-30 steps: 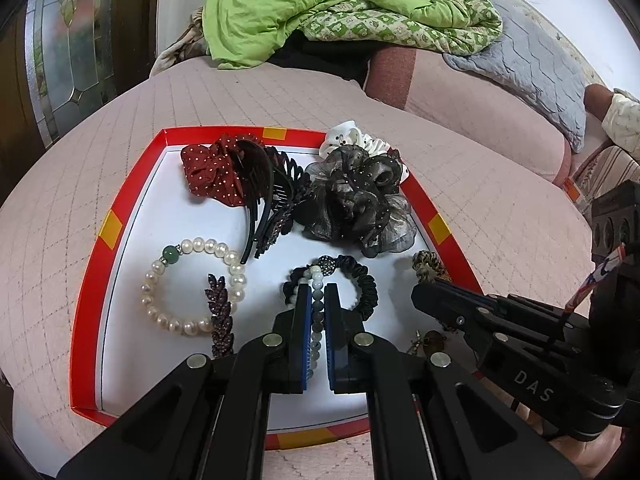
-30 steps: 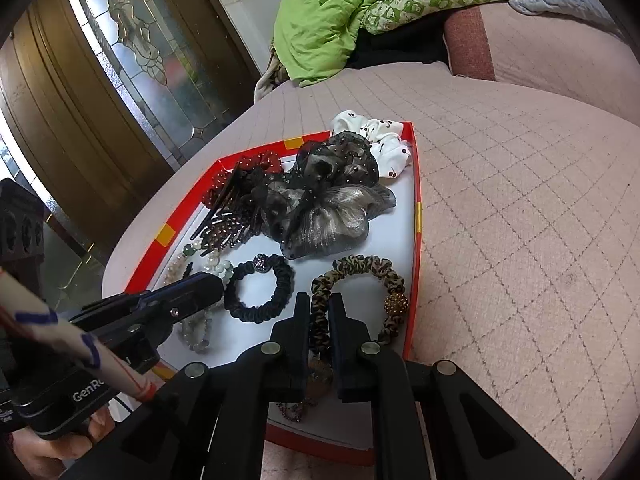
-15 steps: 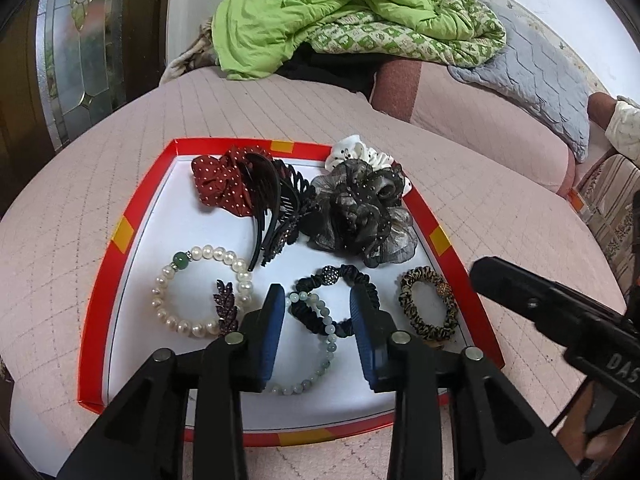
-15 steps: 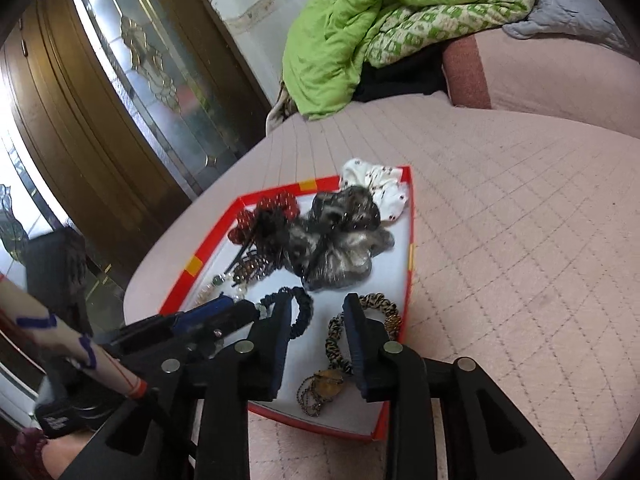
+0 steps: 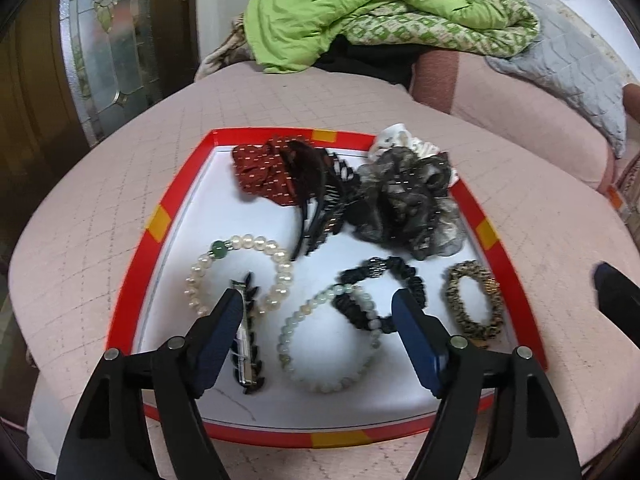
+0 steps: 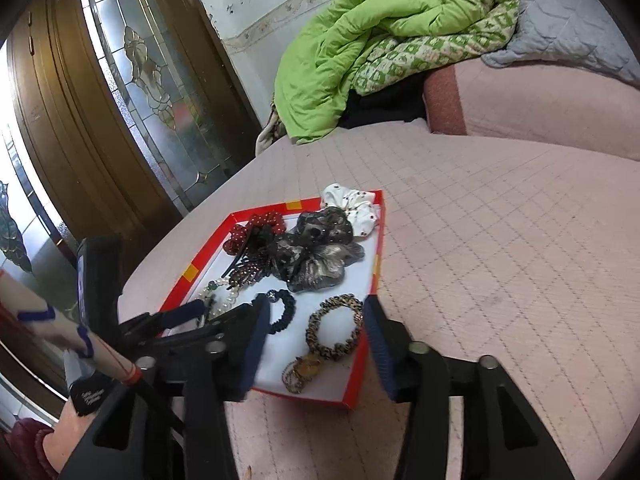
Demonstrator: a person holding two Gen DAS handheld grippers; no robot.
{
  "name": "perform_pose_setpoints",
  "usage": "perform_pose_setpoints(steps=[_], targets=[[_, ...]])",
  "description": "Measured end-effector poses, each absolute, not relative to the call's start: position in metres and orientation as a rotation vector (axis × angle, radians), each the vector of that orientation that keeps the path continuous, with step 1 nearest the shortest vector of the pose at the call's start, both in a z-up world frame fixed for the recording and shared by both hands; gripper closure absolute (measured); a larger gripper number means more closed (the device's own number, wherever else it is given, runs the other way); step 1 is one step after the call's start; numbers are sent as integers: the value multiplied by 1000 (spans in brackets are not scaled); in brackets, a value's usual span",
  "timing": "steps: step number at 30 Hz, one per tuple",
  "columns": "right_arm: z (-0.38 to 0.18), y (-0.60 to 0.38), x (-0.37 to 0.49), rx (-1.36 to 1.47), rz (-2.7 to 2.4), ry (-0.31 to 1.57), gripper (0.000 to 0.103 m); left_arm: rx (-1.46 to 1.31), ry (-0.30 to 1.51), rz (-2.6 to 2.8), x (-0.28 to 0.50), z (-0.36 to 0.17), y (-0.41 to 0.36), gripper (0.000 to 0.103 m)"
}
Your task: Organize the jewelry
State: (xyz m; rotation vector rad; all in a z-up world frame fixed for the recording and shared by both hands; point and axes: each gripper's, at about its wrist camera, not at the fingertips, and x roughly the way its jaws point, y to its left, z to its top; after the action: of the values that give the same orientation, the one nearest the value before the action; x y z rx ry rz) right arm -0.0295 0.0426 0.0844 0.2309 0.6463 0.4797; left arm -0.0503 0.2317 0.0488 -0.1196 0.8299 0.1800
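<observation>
While nothing is gripped by it, the left gripper (image 5: 318, 308) is held with its fingers spread wide above the near part of the red tray (image 5: 132, 276), and a pale bead bracelet (image 5: 328, 344) is seen lying on the white tray floor between the two fingers. A black leaf clip (image 5: 250, 344) is found just beside the left finger, and a pearl bracelet (image 5: 240, 268) lies just beyond it. A black hair tie (image 5: 384, 292) is overlapped by the pale bracelet, with a leopard hair tie (image 5: 474, 300) set near the tray's right wall. Farther back, a red dotted scrunchie (image 5: 260, 172), black hair claws (image 5: 320, 200), a grey gauze scrunchie (image 5: 408, 204) and a white scrunchie (image 5: 400, 144) are bunched together. The right gripper (image 6: 314, 338) is likewise held wide apart and empty, above the tray's near corner, where the leopard tie and a gold chain (image 6: 300, 372) are framed. The tray is rested on a pink quilted cover (image 6: 500, 260), with a green blanket (image 6: 360, 40) heaped behind.
</observation>
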Motion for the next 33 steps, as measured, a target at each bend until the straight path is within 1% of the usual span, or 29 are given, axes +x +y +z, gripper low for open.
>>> perform_pose_setpoints(steps=[2, 3, 4, 7, 10, 11, 13, 16, 20, 23, 26, 29, 33], targets=[[85, 42, -37, 200, 449, 637, 32, -121, 821, 195, -54, 51, 234, 25], [85, 42, -39, 193, 441, 636, 30, -120, 809, 201, -57, 54, 235, 23], [85, 41, -42, 188, 431, 636, 25, -120, 790, 210, -62, 57, 236, 18], [85, 41, -50, 161, 392, 632, 20, -119, 693, 227, -82, 74, 241, 14], [85, 42, -60, 126, 354, 627, 13, -121, 598, 262, -110, 93, 244, 4], [86, 44, -63, 113, 342, 624, 12, -128, 574, 273, -119, 98, 245, 3], [88, 47, -73, 70, 311, 611, 10, -133, 551, 296, -135, 105, 245, 1], [93, 51, -87, 17, 284, 587, 9, -108, 560, 318, -152, 111, 239, 0], [100, 51, -114, -22, 256, 555, 6, -23, 647, 381, -166, 108, 229, 0], [102, 47, -134, -50, 222, 538, 5, -31, 709, 342, -175, 105, 229, 0], [101, 37, -153, -57, 180, 537, 5, -37, 673, 364, -187, 106, 229, 0], [98, 31, -160, -48, 146, 546, 4, 33, 637, 374, -189, 108, 218, 0], [93, 32, -157, -76, 120, 561, 4, 120, 658, 355, -177, 103, 201, 0]])
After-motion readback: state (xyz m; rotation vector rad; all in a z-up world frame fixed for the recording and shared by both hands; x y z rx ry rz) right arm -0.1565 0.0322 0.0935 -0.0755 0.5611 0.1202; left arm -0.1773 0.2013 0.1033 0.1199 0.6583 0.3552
